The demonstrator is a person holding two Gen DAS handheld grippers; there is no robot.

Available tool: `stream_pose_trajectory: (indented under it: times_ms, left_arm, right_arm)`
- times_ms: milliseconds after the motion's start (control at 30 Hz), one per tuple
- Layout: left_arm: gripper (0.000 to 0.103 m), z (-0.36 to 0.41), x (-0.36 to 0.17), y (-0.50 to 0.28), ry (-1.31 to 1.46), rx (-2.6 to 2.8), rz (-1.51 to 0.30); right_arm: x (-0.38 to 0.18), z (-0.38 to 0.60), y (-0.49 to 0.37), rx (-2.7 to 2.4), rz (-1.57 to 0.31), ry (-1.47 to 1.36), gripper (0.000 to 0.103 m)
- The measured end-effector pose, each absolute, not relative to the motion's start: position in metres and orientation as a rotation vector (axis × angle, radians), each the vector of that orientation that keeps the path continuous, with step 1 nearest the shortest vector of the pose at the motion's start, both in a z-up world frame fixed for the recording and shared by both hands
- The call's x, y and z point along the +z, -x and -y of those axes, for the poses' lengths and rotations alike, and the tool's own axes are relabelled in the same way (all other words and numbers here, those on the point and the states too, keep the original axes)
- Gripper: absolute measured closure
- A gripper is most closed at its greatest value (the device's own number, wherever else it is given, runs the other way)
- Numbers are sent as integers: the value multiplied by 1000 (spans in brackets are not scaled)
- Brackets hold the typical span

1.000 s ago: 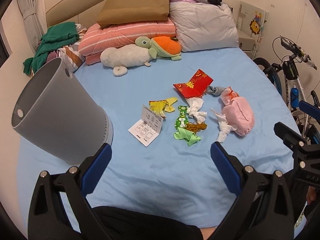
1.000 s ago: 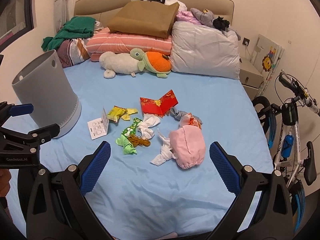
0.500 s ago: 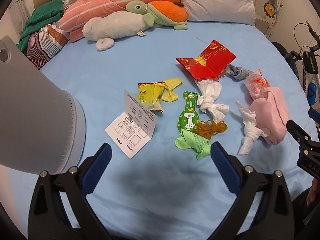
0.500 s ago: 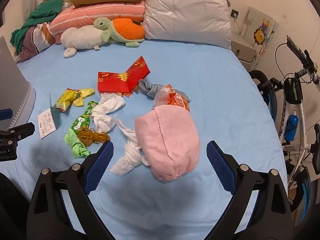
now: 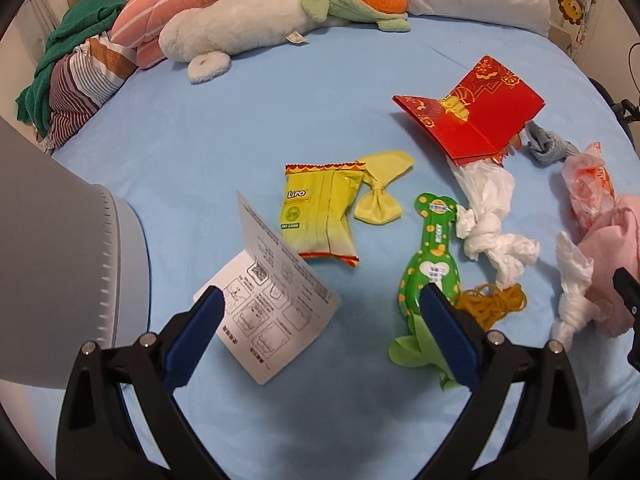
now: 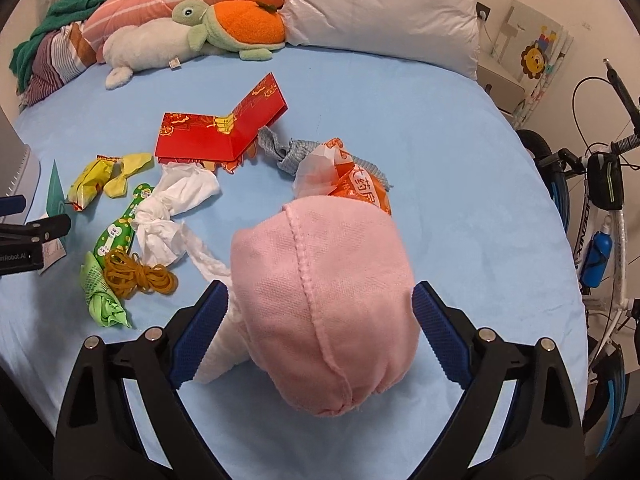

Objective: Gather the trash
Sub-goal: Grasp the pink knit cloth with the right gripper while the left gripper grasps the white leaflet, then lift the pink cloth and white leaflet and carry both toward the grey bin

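Observation:
Trash lies scattered on the blue bed. In the left wrist view, my open left gripper (image 5: 320,320) hovers over a white folded leaflet (image 5: 272,304), with a yellow snack wrapper (image 5: 320,216), a green wrapper (image 5: 432,264), knotted white tissue (image 5: 492,224), rubber bands (image 5: 492,304) and a red envelope (image 5: 476,120) beyond. The grey bin (image 5: 60,264) stands at the left. In the right wrist view, my open right gripper (image 6: 320,320) straddles a pink cloth bundle (image 6: 324,304), without closing on it. An orange plastic bag (image 6: 352,184) lies behind it.
Plush toys (image 5: 256,24), pillows (image 6: 380,8) and folded clothes (image 5: 76,72) line the head of the bed. A bicycle (image 6: 600,208) stands off the bed's right edge. A grey sock (image 6: 288,152) lies by the red envelope.
Both grippers have moved forward and down toward the bed. The left one now hangs over the leaflet; the right one now has the pink bundle between its open fingers.

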State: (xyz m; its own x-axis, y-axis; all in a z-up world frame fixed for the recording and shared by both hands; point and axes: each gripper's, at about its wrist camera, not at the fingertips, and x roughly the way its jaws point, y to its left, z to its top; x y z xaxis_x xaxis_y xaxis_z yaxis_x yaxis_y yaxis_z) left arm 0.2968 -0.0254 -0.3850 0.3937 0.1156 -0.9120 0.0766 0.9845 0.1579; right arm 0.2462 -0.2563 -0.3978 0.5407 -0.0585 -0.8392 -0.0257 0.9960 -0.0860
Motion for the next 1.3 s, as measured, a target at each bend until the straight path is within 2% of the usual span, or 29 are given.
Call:
stream_pose_trajectory:
  times_ms: [33, 67, 100, 167, 233, 300, 333, 433, 733, 1300]
  left_arm:
    - [7, 25, -389, -300, -188, 22, -1171]
    - [12, 24, -392, -300, -194, 21, -1181]
    - [31, 23, -398, -304, -199, 15, -1203]
    - [47, 19, -408, -312, -179, -1, -1239]
    - [65, 16, -416, -315, -184, 0, -1271]
    - [69, 14, -412, -315, -178, -2, -1226]
    - [78, 15, -409, -316, -194, 2, -1228]
    - [91, 14, -401, -313, -187, 6, -1194]
    - [101, 19, -382, -301, -168, -3, -1147]
    - [102, 16, -349, -248, -137, -41, -1051]
  right_arm:
    - [-401, 256, -248, -11, -1013, 91, 34]
    - [-405, 257, -250, 0, -1026, 82, 38]
    - [-408, 257, -251, 5, -1036, 73, 39]
    - [-413, 258, -253, 11, -1052, 69, 45]
    - [-415, 257, -255, 21, -1058, 66, 56]
    - [-416, 257, -256, 42, -1060, 47, 64]
    - [-416, 257, -256, 49, -1061, 41, 68]
    - [-414, 258, -256, 61, -1055, 25, 75]
    - [-398, 259, -249, 72, -1005, 10, 80]
    - [-381, 262, -231, 71, -952, -24, 80]
